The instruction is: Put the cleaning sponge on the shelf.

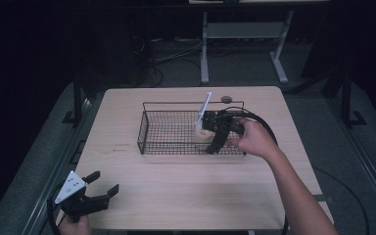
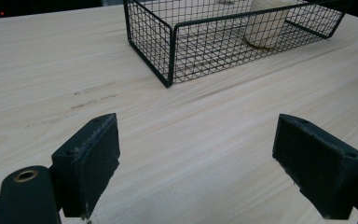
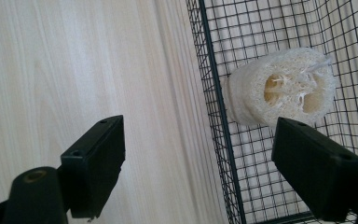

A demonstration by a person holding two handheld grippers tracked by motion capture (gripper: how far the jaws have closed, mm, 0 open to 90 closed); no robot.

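A: What's on the tabletop (image 1: pixel 186 196)?

B: A black wire basket (image 1: pixel 147 132), and inside it, by the right-hand end, a loofah sponge (image 3: pixel 279 88) standing on the mesh floor.

A: How will it handle?

B: Probably light, fibrous and springy, hollow through the core. I'd pinch across its rounded sides, gently, so it doesn't crush.

A: And the tongs?

B: The right tongs (image 3: pixel 214 163) hang wide open over the basket's wall, gripping nothing. The left tongs (image 2: pixel 198 163) sit open and empty near the tabletop's corner.
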